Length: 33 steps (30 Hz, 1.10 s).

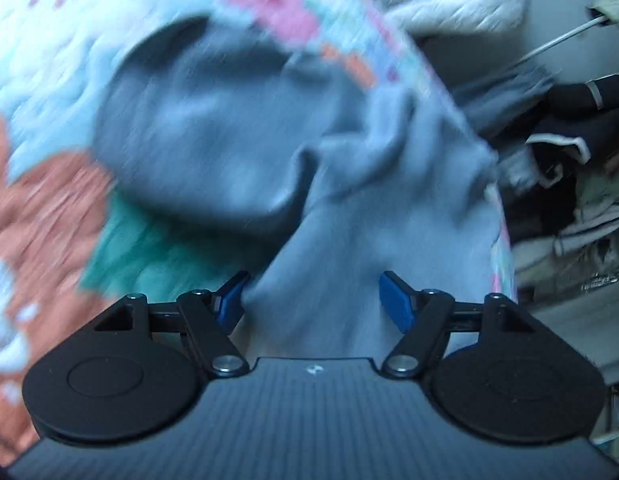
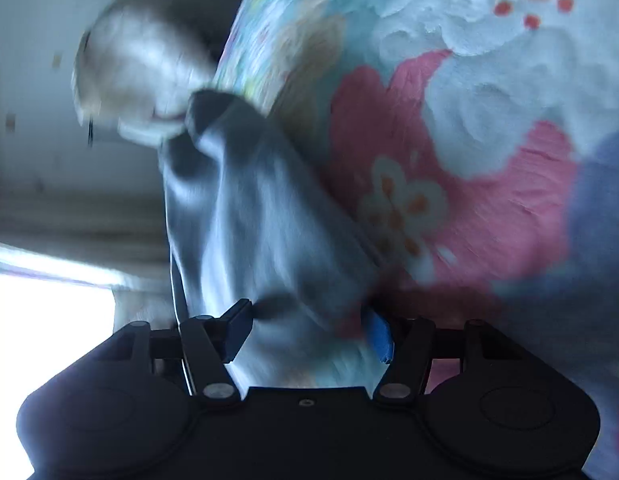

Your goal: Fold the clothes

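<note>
Your floral quilt [image 1: 49, 60] carries the grey garment [image 1: 213, 132] to its edge (dark clothes [image 1: 569, 120] piled beyond), cloth between both spread grippers, left gripper [image 1: 315, 300] and right gripper [image 2: 309, 330].

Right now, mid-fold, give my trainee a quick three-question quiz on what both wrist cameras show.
1. True or false: the grey garment lies on a flowered quilt.
2. What passes between the fingers of the left gripper?
A. a white towel
B. grey fabric
C. nothing
3. In the right wrist view, what grey item hangs in front of the right gripper, and is the picture sharp enough to judge whether the pads press it?

Key:
1. True.
2. B.
3. A grey sock-like piece beside the flowered quilt; its fabric runs down between the fingers, but the blur leaves the pads' contact unclear.
</note>
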Available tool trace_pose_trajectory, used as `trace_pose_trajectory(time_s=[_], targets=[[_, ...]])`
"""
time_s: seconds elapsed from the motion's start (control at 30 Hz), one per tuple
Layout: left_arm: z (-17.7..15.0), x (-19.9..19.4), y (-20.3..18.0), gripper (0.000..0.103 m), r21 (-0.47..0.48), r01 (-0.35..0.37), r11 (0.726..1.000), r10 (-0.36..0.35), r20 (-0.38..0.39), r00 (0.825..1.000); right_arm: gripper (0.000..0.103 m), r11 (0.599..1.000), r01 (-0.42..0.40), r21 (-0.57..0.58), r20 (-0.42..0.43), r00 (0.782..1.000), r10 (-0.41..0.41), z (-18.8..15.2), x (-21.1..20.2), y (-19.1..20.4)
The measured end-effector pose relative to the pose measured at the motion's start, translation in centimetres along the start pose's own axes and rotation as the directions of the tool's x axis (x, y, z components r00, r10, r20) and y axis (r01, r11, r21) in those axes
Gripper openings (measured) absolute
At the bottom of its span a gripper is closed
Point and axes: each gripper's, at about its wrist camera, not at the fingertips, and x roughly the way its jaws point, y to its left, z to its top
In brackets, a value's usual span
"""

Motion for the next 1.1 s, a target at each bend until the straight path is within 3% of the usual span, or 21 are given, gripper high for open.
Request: trace_pose_trajectory(time_s=[0.03, 0.07, 0.1, 0.13, 0.2, 0.27, 0.33, 0.4, 0.43, 0.47, 0.57, 0.63, 0.7, 0.77, 0.83, 0.87, 0.9, 0.93, 1.0, 1.1], targets=[[0.1, 0.1, -0.6, 0.050, 0.043, -0.013, 0.999, 0.012, 0.029, 1.000, 0.065, 1.000, 0.012, -0.021, 0.021, 1.000, -0.011, 0.3, 0.8, 0.7], [0.2, 0.2, -1.2, 0.028, 0.092, -0.022, 0.996, 0.019, 0.041, 0.999, 0.064, 0.998, 0.019, -0.054, 0.036, 0.999, -0.017, 0.5, 1.7, 1.5], [0.4, -0.2, -1.9, 0.019, 0.136, -0.026, 0.990, 0.018, 0.059, 0.998, 0.057, 0.997, 0.013, -0.075, 0.049, 0.999, -0.009, 1.0, 2.4, 2.0], [0.5, -1.0, -2.7, 0.017, 0.179, -0.020, 0.984, 0.004, 0.085, 0.996, 0.026, 0.996, -0.019, -0.088, 0.051, 0.998, 0.023, 1.4, 2.6, 2.7], [0.4, -3.5, -4.6, 0.016, 0.305, -0.013, 0.952, -0.033, 0.147, 0.989, 0.021, 0.975, -0.108, -0.194, 0.053, 0.991, 0.120, 1.7, 1.3, 4.8], [-0.7, -5.9, -6.1, 0.017, 0.458, -0.018, 0.889, -0.055, 0.146, 0.988, 0.017, 0.913, -0.187, -0.363, 0.049, 0.975, 0.219, 1.0, -1.8, 7.5], [-2.1, -7.3, -5.5, 0.021, 0.483, 0.033, 0.875, -0.057, 0.035, 0.998, 0.017, 0.908, -0.215, -0.360, -0.004, 0.974, 0.229, 0.6, -5.1, 7.3], [-3.7, -7.0, -4.2, 0.030, 0.454, 0.067, 0.889, 0.003, -0.151, 0.989, 0.017, 0.916, -0.116, -0.385, -0.012, 0.993, 0.120, -0.1, -7.7, 5.7], [-4.6, -6.6, -3.6, 0.034, 0.443, 0.070, 0.894, 0.044, -0.242, 0.969, 0.017, 0.909, -0.037, -0.414, 0.007, 0.999, 0.044, -0.4, -8.8, 4.5], [-5.3, -6.5, -3.1, 0.036, 0.458, 0.061, 0.887, 0.077, -0.277, 0.958, 0.017, 0.914, 0.017, -0.406, 0.027, 1.000, -0.007, -0.5, -9.6, 2.9], [-5.9, -8.4, -2.9, 0.037, 0.490, 0.070, 0.869, 0.061, -0.246, 0.967, 0.017, 0.978, -0.009, -0.207, 0.017, 1.000, 0.013, 0.4, -9.9, -1.9], [-5.0, -10.3, -3.5, 0.037, 0.455, 0.142, 0.879, -0.053, -0.203, 0.978, 0.019, 0.977, -0.021, -0.212, 0.035, 0.999, 0.030, 0.1, -9.5, -1.9], [-3.9, -11.4, -4.4, 0.037, 0.390, 0.229, 0.892, -0.166, -0.189, 0.968, 0.031, 0.970, -0.001, -0.244, 0.061, 0.998, 0.016, -0.2, -9.0, -1.3], [-3.2, -11.7, -5.9, 0.041, 0.439, 0.223, 0.870, -0.176, -0.145, 0.974, 0.054, 0.968, 0.039, -0.248, 0.061, 0.998, -0.025, -0.5, -8.0, -1.0], [-3.2, -10.8, -6.4, 0.052, 0.472, 0.188, 0.861, -0.163, -0.094, 0.982, 0.054, 0.966, 0.054, -0.254, 0.054, 0.998, -0.042, -0.9, -7.1, -1.3], [-3.1, -9.7, -6.0, 0.059, 0.464, 0.170, 0.869, -0.144, -0.091, 0.985, 0.050, 0.963, 0.042, -0.267, 0.056, 0.998, -0.028, -1.1, -6.8, -1.4], [-2.8, -8.0, -5.2, 0.059, 0.436, 0.159, 0.886, -0.117, -0.121, 0.986, 0.043, 0.961, 0.026, -0.275, 0.056, 0.998, -0.011, -1.0, -6.6, -1.4], [-2.5, -6.3, -4.4, 0.059, 0.408, 0.147, 0.901, -0.092, -0.152, 0.984, 0.029, 0.960, 0.015, -0.280, 0.066, 0.998, 0.003, -0.7, -6.6, -1.0], [-2.6, -3.4, -2.3, 0.058, 0.367, 0.202, 0.908, -0.106, -0.266, 0.958, 0.022, 0.952, -0.014, -0.307, 0.088, 0.995, 0.043, -0.4, -6.7, 0.3], [-3.2, -3.1, -1.7, 0.058, 0.421, 0.235, 0.876, -0.143, -0.239, 0.961, 0.020, 0.901, -0.086, -0.426, 0.065, 0.990, 0.125, 0.1, -6.9, 4.3]])
